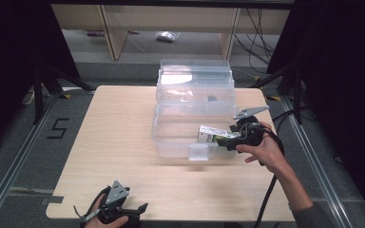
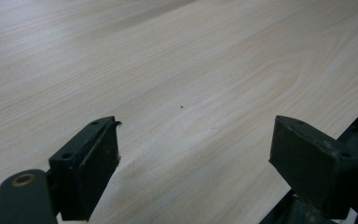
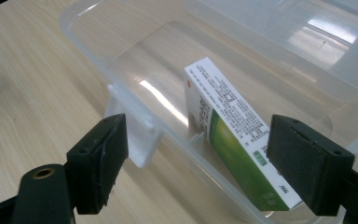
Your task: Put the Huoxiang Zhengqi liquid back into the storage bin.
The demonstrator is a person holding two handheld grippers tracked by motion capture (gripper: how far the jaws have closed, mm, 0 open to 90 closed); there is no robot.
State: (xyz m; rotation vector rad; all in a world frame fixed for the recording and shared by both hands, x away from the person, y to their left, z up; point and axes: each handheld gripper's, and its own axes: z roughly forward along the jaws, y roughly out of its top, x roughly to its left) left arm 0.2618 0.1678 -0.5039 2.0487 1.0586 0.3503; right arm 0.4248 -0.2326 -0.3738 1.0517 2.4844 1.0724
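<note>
1. High view, far left: a black "5" (image 1: pixel 58 128) is marked on the grey floor beside the wooden table (image 1: pixel 119 142).
2. High view, near left corner: I am keeping my left gripper (image 1: pixel 140 209) low at the table's near edge, well apart from the bin; in the left gripper view its jaws are standing wide over bare wood, holding nothing. I judge it is parked there to keep out of the working hand's way.
3. High view, centre: the clear plastic bin (image 1: pixel 171 137) is sitting open, its lid (image 1: pixel 195 78) lying back behind it, probably so that things can pass in and out freely.
4. High view, right of centre: the green-and-white box (image 1: pixel 214 134) is resting tilted inside the bin against its near wall. Small print is covering its white face; I cannot read it, nor any brand.
5. High view, right: my right gripper (image 1: pixel 228 138) is reaching over the bin's near rim. In the right gripper view its jaws are spread wide either side of the box without gripping it; one jaw looks close to the box's end, contact uncertain.
</note>
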